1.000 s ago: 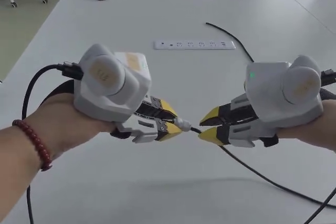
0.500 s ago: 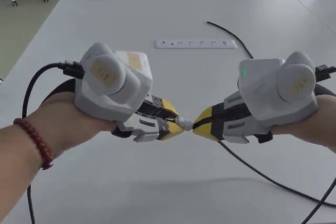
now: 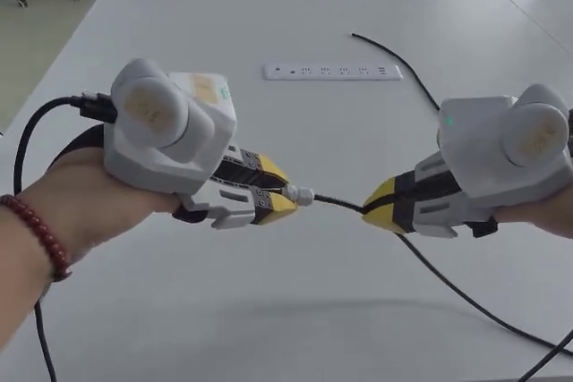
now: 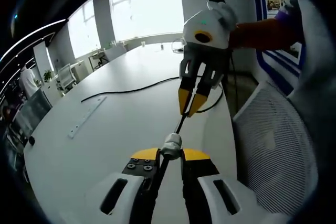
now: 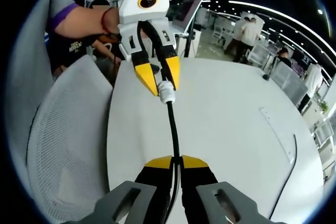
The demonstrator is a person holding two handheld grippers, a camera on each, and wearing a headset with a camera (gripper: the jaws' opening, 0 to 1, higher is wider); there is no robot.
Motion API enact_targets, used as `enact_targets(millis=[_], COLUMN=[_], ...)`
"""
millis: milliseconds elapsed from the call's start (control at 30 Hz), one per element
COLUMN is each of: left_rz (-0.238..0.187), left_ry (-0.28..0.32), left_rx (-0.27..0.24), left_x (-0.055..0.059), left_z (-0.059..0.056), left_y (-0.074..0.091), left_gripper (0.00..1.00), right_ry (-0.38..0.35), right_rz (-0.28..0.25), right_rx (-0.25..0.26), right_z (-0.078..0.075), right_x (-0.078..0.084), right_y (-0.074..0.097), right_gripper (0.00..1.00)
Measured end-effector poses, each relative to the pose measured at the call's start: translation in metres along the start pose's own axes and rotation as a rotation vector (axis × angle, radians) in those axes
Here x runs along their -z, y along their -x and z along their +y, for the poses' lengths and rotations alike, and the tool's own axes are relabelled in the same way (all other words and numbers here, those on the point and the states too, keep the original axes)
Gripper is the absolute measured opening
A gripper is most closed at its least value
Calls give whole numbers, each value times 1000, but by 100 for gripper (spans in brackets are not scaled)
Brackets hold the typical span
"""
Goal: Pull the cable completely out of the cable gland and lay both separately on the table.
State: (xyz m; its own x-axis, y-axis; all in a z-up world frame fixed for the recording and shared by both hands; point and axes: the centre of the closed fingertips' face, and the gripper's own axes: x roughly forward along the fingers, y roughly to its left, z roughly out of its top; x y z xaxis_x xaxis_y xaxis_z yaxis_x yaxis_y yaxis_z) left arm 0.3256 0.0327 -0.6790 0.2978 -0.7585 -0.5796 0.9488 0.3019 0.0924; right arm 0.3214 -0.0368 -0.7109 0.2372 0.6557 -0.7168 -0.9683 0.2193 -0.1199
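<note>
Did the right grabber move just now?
Yes. Judged against the power strip, the right gripper slid rightward, away from the cable gland, baring more cable.

Your left hand [image 3: 85, 203] holds the left gripper [image 3: 283, 195] low in front of you, with its tips pointing right. Its jaws are pinched tight on the cable gland [image 3: 302, 194]. Your right hand [image 3: 542, 218] holds the right gripper [image 3: 370, 209], tips pointing left, jaws pinched tight on the cable [image 3: 338, 203]. The two grippers face each other, a little apart.
</note>
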Motion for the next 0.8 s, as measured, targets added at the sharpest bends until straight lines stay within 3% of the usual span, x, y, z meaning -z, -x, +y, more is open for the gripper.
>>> enact_targets(millis=[467, 800], left_rz=[7, -5], left_ry=[21, 40], left_rx=[-36, -55], left_x=[10, 10], left_z=[12, 18], left_y=[9, 11], left_gripper=[16, 16], right_ry=[-76, -137], right_rz=[51, 72], right_rx=[68, 134], right_z=[-32, -59], right_x=[29, 45], right_y=[7, 15], right_gripper=[0, 0])
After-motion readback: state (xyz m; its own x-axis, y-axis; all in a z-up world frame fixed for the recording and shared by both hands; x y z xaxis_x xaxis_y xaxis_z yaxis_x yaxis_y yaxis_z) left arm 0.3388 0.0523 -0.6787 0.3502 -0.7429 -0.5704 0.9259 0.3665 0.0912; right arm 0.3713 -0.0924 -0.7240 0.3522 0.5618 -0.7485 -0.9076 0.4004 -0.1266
